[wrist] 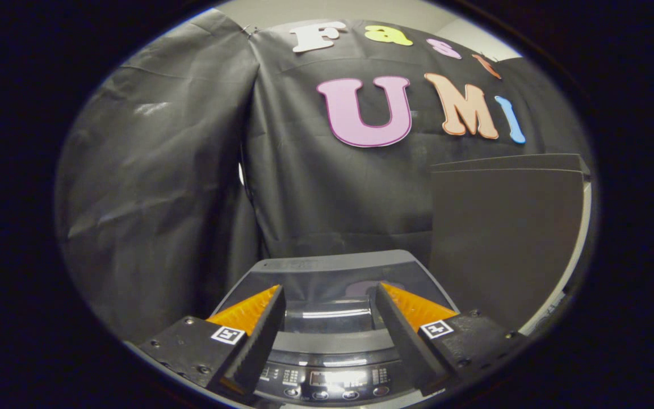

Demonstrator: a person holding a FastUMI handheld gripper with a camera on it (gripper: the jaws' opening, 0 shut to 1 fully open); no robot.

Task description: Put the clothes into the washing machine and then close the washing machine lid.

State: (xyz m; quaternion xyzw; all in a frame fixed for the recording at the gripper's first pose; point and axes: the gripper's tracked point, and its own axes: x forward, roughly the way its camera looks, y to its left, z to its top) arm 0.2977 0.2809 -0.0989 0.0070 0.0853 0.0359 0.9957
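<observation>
Gripper view. The gripper [330, 295] hangs above the washing machine [332, 341], its two fingers [261, 321] spread wide apart with nothing held between them. Each finger carries a small square marker tag [228, 334] on its top face near the base. Between and below the fingers sits the machine's lid [332, 272], a grey-framed panel with a dark glassy window; it lies flat and closed over the tub, and the window reflects a bar of light and a faint patch of colour from the wall behind. The lid's far edge runs just beyond the fingertips. Nearer the camera, below the gap between the fingers, is the control panel [332, 382], a dark curved strip with a lit display in the middle and a row of round buttons along its lower edge; the display is too small to make out. No clothes are seen from here; whatever is in the tub is hidden under the lid. Beyond the machine hangs the black cloth wall [156, 199], creased and folded, with a seam where two sheets meet. To the right of the machine, close beside it, stands a tall dark boxy unit [503, 238] with a flat top and a pale edge down its right side.
</observation>
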